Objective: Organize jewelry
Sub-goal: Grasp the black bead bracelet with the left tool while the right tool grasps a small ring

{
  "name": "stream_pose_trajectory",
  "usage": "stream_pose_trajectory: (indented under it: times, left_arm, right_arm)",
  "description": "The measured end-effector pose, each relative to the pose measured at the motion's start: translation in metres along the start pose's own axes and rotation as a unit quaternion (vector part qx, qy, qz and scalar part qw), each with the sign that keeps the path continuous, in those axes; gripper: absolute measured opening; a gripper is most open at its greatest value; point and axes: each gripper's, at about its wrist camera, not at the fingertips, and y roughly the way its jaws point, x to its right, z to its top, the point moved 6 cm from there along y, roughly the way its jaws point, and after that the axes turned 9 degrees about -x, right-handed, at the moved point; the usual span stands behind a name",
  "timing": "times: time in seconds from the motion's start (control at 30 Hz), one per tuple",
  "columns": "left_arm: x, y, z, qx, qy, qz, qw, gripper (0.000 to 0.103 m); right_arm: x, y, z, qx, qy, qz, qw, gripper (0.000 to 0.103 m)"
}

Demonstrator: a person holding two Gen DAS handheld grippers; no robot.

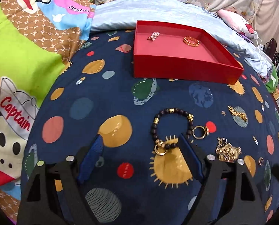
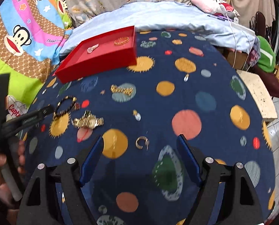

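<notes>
Both claws hang low over the planet-print cloth with their blue fingers spread wide and nothing between them. The left claw has the bead bracelet just ahead of its right finger, one end of the loop lying against that fingertip; I'd say it is lining up to take the bracelet. Right of that finger sit a ring and a gold watch, with a gold chain farther out. Well ahead stands the red tray, already holding a pearl piece and a gold bangle, so it looks like the sorting place, kept within reach of both arms.

The right claw has a small gold ring on the cloth between its fingertips, seemingly its target. That view is blurred, so the ring's shape is hard to make out. The left claw's pads are partly cut off behind its black frame, and the hand holding it shows only at the picture's edge.
</notes>
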Motion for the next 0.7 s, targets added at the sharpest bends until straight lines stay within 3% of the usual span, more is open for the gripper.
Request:
stream_pose_trajectory:
  times: [0.13,0.27,0.33,0.37,0.47,0.7]
  left_arm:
    - [0.007,0.019,0.006,-0.021,-0.01,-0.018,0.9996,0.061]
    - [0.013,0.024,0.012,-0.014,-0.002,-0.002,0.9999,0.047]
    - [0.016,0.024,0.014,-0.013,-0.002,-0.008,0.9999,0.017]
    - [0.016,0.024,0.015,-0.015,-0.001,-0.013,0.9998,0.007]
    - [0.016,0.018,0.016,-0.018,-0.013,-0.05,0.9985,0.007]
    - [0.014,-0.038,0.02,0.025,-0.019,-0.121,0.9922,0.007]
  right_arm:
    - [-0.005,0.005,-0.005,-0.008,0.001,0.009,1.0,0.078]
    - [-0.01,0.007,-0.004,-0.008,-0.001,0.015,1.0,0.078]
    - [-0.012,0.009,-0.003,-0.009,-0.003,0.017,1.0,0.078]
    - [-0.013,0.01,-0.002,-0.01,-0.003,0.017,1.0,0.078]
    - [-0.014,0.012,-0.001,-0.011,-0.003,0.02,1.0,0.078]
    - [-0.019,0.013,-0.002,-0.013,-0.007,0.027,1.0,0.078]
